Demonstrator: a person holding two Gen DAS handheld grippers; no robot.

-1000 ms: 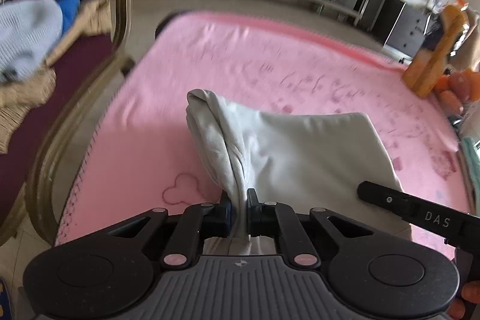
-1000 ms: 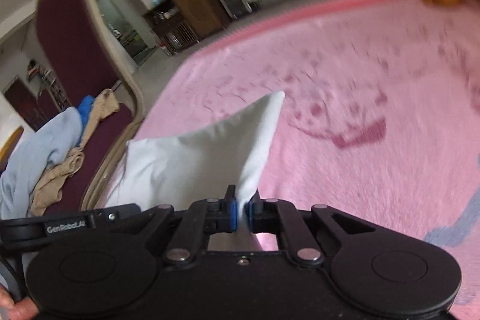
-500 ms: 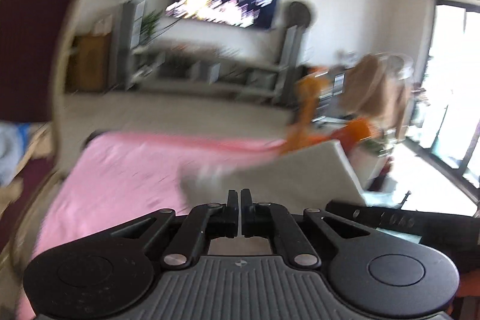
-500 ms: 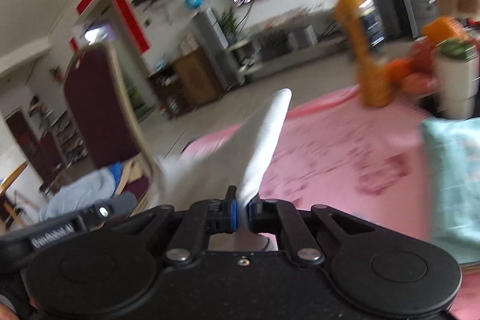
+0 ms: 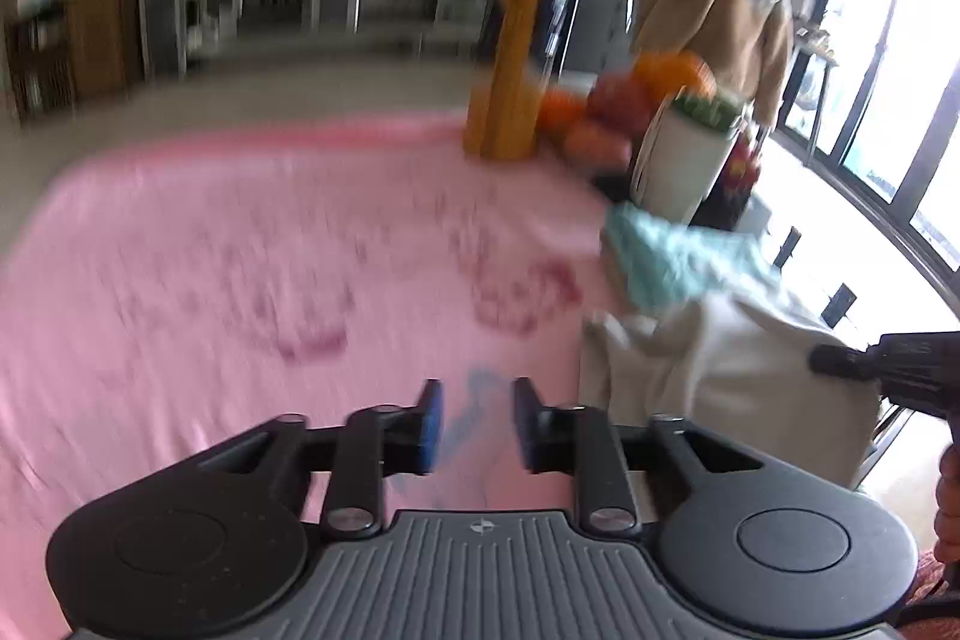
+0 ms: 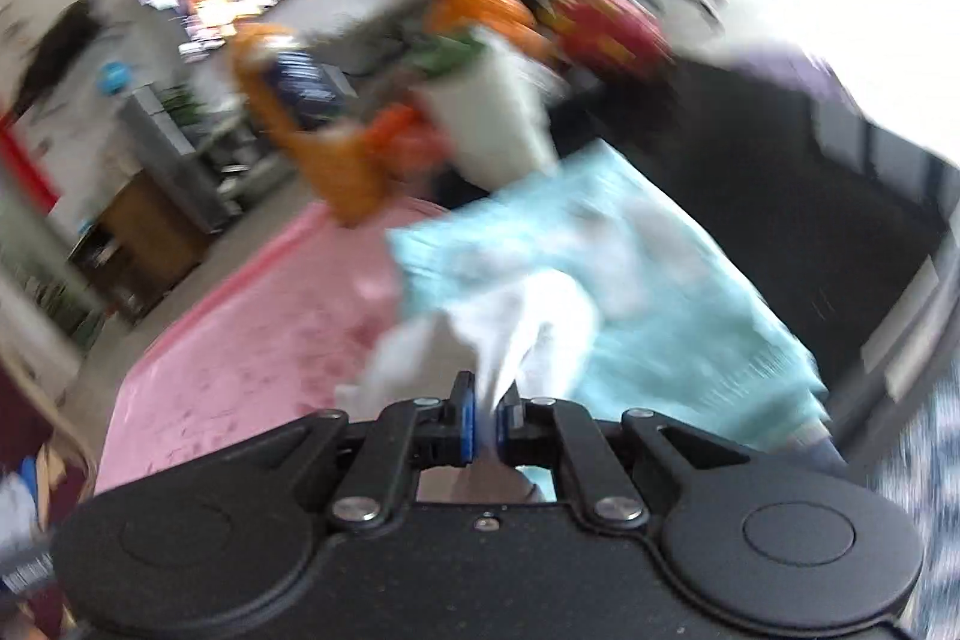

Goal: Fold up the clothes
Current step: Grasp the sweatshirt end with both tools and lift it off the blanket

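The folded white-grey garment (image 5: pixel 714 370) lies at the right edge of the pink blanket (image 5: pixel 240 268), on a teal folded garment (image 5: pixel 678 256). My left gripper (image 5: pixel 474 424) is open and empty over the blanket, left of the white garment. My right gripper (image 6: pixel 487 418) is shut on the white garment (image 6: pixel 516 322), holding it over the teal garment (image 6: pixel 648 280). The right gripper's body (image 5: pixel 900 370) shows at the right edge of the left wrist view. Both views are blurred.
An orange giraffe toy (image 5: pixel 516 58), orange and red plush toys (image 5: pixel 624 100) and a white pot (image 5: pixel 684 160) stand at the blanket's far right corner. A tan jacket (image 5: pixel 720 16) hangs behind. Windows are on the right.
Both grippers carried the white garment right, off the middle of the blanket, onto the teal garment. My left gripper has opened and let go of it. My right gripper still grips it.
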